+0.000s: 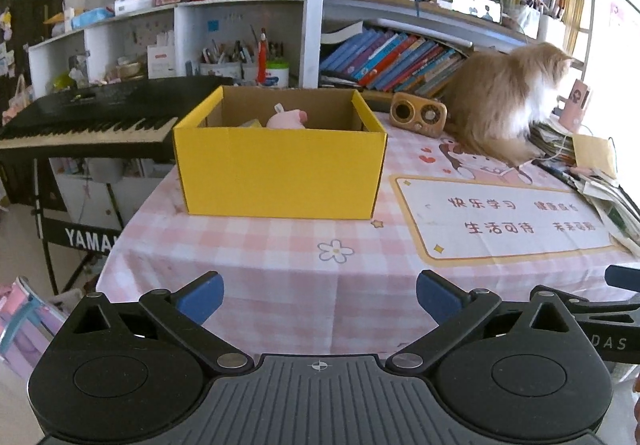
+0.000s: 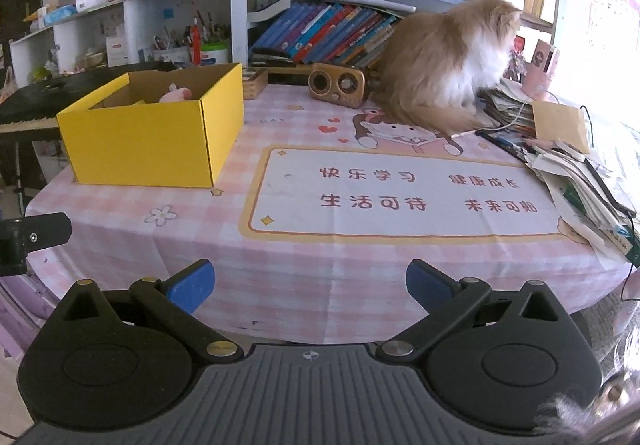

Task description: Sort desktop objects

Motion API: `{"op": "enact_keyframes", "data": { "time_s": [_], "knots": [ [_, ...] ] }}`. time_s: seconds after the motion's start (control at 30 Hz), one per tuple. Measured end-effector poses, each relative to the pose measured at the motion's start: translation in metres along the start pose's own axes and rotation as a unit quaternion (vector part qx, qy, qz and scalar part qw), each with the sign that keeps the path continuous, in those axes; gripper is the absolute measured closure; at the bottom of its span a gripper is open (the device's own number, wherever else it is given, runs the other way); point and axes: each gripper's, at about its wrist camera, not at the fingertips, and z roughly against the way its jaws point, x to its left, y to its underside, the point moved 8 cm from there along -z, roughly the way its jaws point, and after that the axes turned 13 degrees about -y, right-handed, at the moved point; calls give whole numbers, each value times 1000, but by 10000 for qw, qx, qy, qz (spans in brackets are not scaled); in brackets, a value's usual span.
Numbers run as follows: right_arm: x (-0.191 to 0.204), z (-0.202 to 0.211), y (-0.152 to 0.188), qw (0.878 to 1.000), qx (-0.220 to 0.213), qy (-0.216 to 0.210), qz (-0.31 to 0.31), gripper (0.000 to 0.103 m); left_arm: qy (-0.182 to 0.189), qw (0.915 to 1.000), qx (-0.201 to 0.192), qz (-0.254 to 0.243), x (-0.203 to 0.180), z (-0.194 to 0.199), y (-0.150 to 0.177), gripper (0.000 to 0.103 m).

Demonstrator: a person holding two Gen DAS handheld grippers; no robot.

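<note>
A yellow cardboard box [image 1: 280, 169] stands open on the tabletop [image 1: 280, 285], its outer faces smooth and bright, its inner walls plain brown corrugated board. Inside it a soft pink plush toy [image 1: 286, 119] with a rounded body shows above the rim, beside a pale yellowish item that is mostly hidden. In the right wrist view the same box sits at the far left of the tabletop, with the plush toy [image 2: 175, 95] near its back wall.

The tabletop is covered by a pink-and-white checked cloth [image 2: 320, 285] printed with flowers, stars and a cream panel of red characters. Behind it rest a small wood-toned radio [image 2: 338, 85] with 2 round grilles and a fluffy ginger-and-white cat [image 2: 444, 65], which sits just beside a ragged heap of papers [image 2: 580, 181] along the right edge.

The left tool [image 1: 320, 301] holds its blue-padded fingers wide apart with nothing between them, over the near edge of the cloth. The right tool [image 2: 310, 291] is likewise fully spread and empty.
</note>
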Motion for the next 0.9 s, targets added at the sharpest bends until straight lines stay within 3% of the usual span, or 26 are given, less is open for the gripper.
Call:
{"op": "enact_keyframes", "data": {
  "time_s": [0.9],
  "knots": [
    [-6,-5,1,10000,54,31,2,0,59,9995,270,-129,-10,-8,7,0]
  ]
}}
